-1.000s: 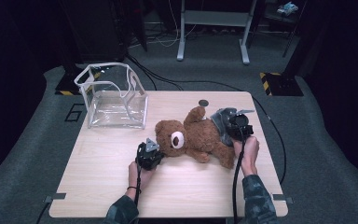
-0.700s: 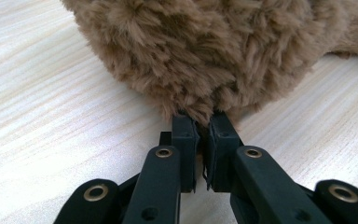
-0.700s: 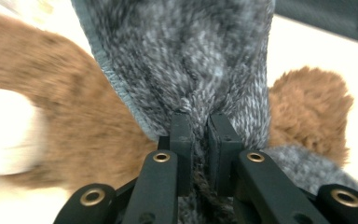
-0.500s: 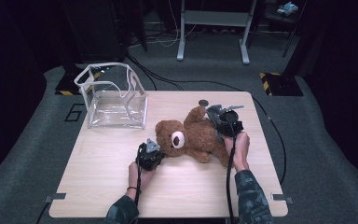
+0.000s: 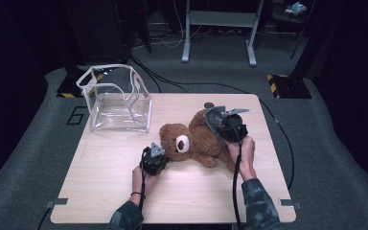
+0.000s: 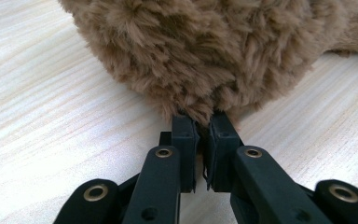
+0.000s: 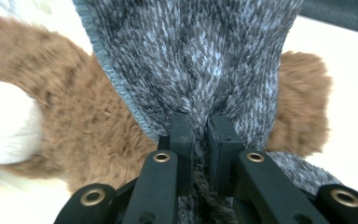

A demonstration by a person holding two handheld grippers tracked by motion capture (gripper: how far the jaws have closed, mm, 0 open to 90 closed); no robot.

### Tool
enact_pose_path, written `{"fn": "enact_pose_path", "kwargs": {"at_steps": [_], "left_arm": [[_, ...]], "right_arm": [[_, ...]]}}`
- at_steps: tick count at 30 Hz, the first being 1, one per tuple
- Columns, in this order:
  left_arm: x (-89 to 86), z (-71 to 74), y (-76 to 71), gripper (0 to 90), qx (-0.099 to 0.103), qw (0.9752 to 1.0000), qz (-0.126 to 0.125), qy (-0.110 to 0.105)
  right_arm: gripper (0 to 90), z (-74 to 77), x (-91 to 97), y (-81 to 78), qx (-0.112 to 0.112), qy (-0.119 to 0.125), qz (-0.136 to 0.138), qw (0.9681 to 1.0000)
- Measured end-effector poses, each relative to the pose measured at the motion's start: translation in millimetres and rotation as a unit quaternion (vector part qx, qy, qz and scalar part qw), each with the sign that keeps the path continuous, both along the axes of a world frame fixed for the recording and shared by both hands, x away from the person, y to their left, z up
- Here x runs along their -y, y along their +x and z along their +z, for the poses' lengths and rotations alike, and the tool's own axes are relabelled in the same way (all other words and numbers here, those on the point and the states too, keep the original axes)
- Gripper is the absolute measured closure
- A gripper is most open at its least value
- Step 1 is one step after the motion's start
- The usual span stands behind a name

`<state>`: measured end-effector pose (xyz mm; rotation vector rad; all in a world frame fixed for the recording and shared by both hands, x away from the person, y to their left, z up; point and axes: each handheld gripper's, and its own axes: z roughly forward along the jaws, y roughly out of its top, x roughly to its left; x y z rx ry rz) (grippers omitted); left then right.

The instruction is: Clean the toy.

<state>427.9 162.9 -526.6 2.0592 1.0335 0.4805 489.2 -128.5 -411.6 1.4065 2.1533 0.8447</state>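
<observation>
**Grey knit held over a bear lying across the table**

Bear (image 5: 197, 141) and knit garment (image 7: 191, 60) are the work in hand. The brown plush toy lies on its back on the wooden table (image 5: 100, 191), its long axis running roughly left to right in the high view, head toward the person's left and legs toward the right. The clear plastic box (image 5: 117, 100) stands well apart at the table's far left corner.

The left gripper (image 6: 200, 140) sits low at the head end, its jaws nearly closed and pinching a tuft of fur at the underside of the head, as the left gripper view shows. In the high view it rests just beside the bear's face (image 5: 154, 155).

The right gripper (image 7: 200, 140) is clamped on a fold of the grey knit, the jaws all but together with fabric bunched between them. The knit hangs spread in front of that camera, with the bear's body behind and below it. In the high view this gripper (image 5: 220, 125) hovers above the bear's belly, toward the leg end.

So the garment is nearer the legs than the head, and the left hand anchors the head. Drawing the knit along the body axis looks like the coming move, with the pinned head keeping the toy from sliding.
</observation>
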Motion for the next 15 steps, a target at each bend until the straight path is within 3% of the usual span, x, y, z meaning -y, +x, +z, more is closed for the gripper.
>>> {"fn": "enact_pose_path", "kwargs": {"at_steps": [1,3,5,7,10,12,15], "left_arm": [[0.3,-0.1,0.0,83.8,0.003,1.0000,0.000,0.001],[-0.1,-0.1,0.3,83.8,0.002,1.0000,-0.001,0.000],[-0.1,0.0,0.3,83.8,0.001,1.0000,-0.001,0.001],[-0.5,0.1,0.5,83.8,0.000,1.0000,-0.001,-0.001],[0.0,0.0,0.1,83.7,0.001,1.0000,-0.001,0.000],[-0.5,-0.1,0.5,83.7,0.000,1.0000,-0.001,-0.002],[-0.6,0.1,0.6,83.7,-0.001,1.0000,-0.001,-0.002]], "right_arm": [[82.8,-5.7,2.7,5.8,-0.006,-0.005,-0.005,1.0000],[82.9,-17.2,18.9,17.4,-0.022,0.013,-0.034,0.9991],[82.8,-26.7,34.2,23.1,-0.042,0.008,-0.063,0.9971],[82.7,-37.2,48.0,26.0,-0.063,-0.014,-0.085,0.9943],[82.7,-46.0,71.8,24.4,-0.081,-0.008,-0.113,0.9903],[82.7,-39.9,80.9,19.7,-0.071,0.017,-0.112,0.9910],[82.7,-12.9,71.8,6.3,-0.030,0.057,-0.077,0.9949]]}}
